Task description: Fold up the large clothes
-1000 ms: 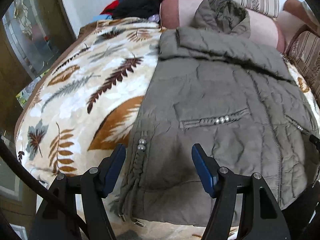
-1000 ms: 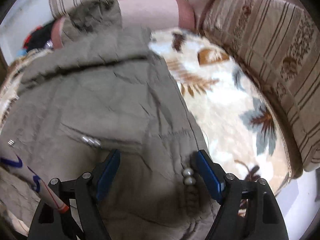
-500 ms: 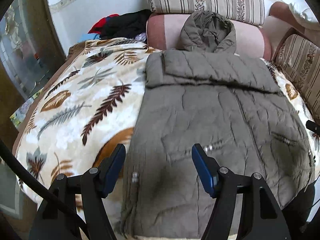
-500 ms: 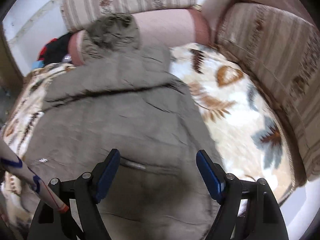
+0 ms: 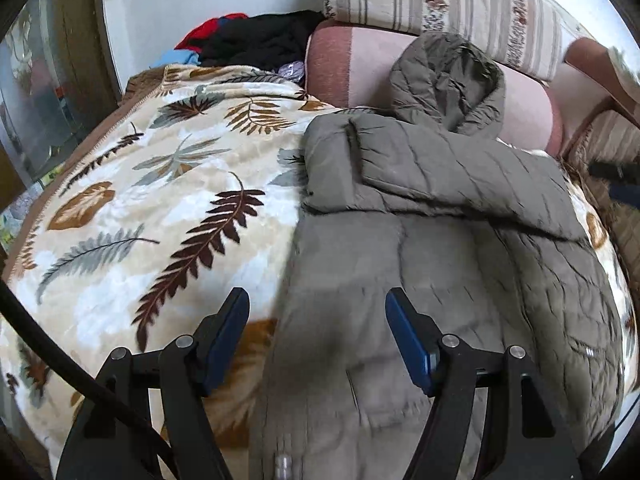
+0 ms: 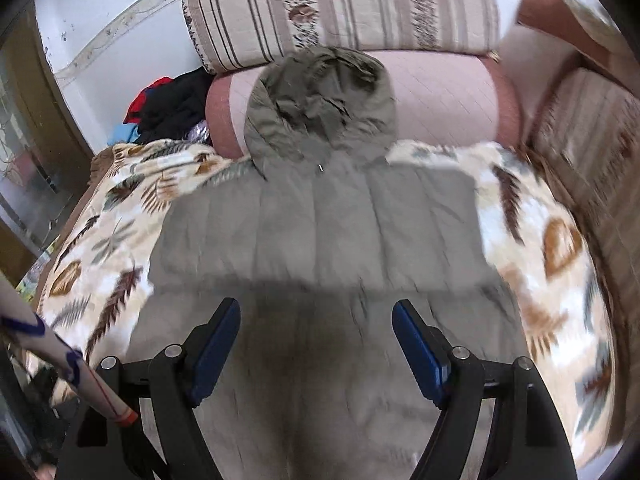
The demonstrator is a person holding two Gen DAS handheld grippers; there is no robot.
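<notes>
1. We see a cream plush blanket printed with brown and grey leaves (image 5: pixel 168 216) spread over the whole sofa seat, reaching from the near edge to the far cushions.
2. On the blanket lies the olive-green quilted hooded jacket (image 5: pixel 440 264), right of the seat's middle in the left wrist view. Its hem points toward us and its sleeves are folded across the chest as a thick band (image 6: pixel 320 228).
3. The jacket's hood (image 6: pixel 320 108) lies at the far end, propped up against a pink cylindrical bolster cushion (image 6: pixel 448 96).
4. Behind the bolster stands a beige striped back cushion with floral bands (image 6: pixel 352 4); a second striped cushion (image 6: pixel 592 132) lines the right side.
5. A pile of black, red and blue clothes (image 5: pixel 248 44) sits in the far left corner, touching the bolster's left end.
6. Our left gripper (image 5: pixel 316 332) hangs above the jacket's left edge, near the hem. Its blue-padded fingers (image 5: pixel 408 340) are spread apart with nothing between them.
7. Our right gripper (image 6: pixel 316 344) hangs over the jacket's lower middle, fingers (image 6: pixel 420 352) spread wide and clear of the fabric.
8. Blur hides small details on the near part of the jacket.
</notes>
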